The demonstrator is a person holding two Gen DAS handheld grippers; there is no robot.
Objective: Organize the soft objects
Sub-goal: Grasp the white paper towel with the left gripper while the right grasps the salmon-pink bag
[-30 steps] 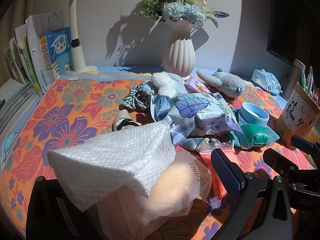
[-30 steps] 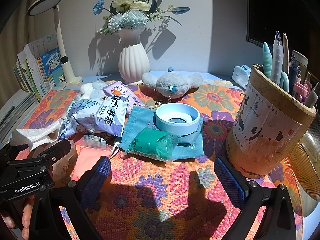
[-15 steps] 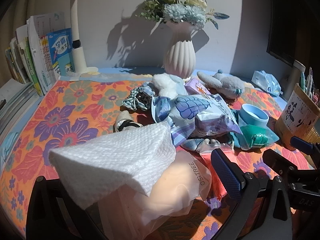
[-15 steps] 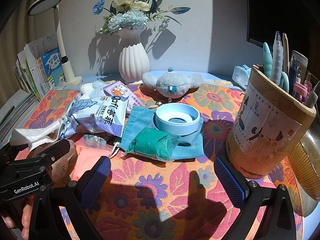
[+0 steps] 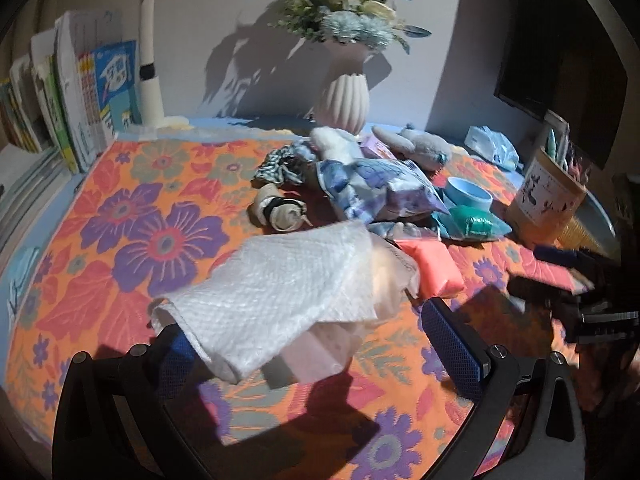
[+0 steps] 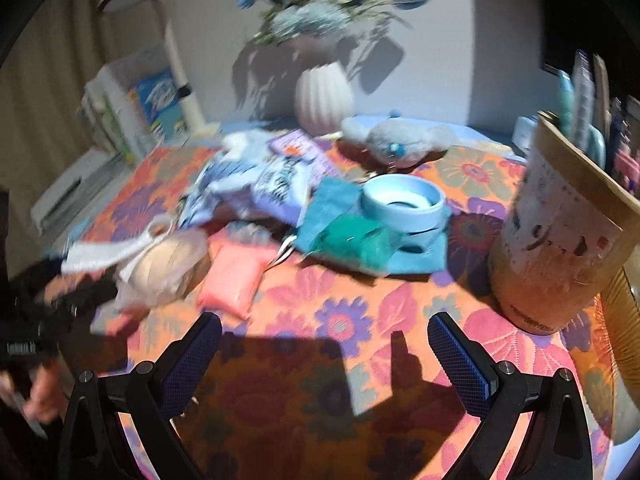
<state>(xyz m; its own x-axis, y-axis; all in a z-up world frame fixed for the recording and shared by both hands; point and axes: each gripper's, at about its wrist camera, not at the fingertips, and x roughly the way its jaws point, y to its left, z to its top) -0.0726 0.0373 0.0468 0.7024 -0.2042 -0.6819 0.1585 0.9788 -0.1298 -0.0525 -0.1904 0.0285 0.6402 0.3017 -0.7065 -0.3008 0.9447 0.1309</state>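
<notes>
A white paper towel [image 5: 280, 292] lies on a clear bag holding something beige and soft [image 5: 390, 276], both on the flowered cloth [image 5: 120, 240]. My left gripper [image 5: 316, 344] is open around their near end, and the towel drapes over its left fingertip. A coral pouch [image 5: 434, 266] lies just right of them. My right gripper [image 6: 328, 356] is open over bare cloth with nothing between its fingers. In the blurred right wrist view the bag [image 6: 168, 268], coral pouch [image 6: 232, 280] and a green bagged lump [image 6: 352, 236] lie ahead. The left gripper [image 6: 60, 304] shows at the left edge.
Behind lie purple snack bags [image 5: 384, 188], rolled socks [image 5: 280, 210], a striped scrunchie [image 5: 276, 168], a white plush [image 5: 336, 144], a grey plush [image 6: 400, 140] and a blue ring [image 6: 402, 200]. A white vase [image 5: 342, 98], books [image 5: 80, 92] and a pen holder [image 6: 552, 232] border the cloth.
Both grippers have pulled back toward me and the views blur with motion. The towel and bag now sit farther out between the left fingers, lower on the cloth.
</notes>
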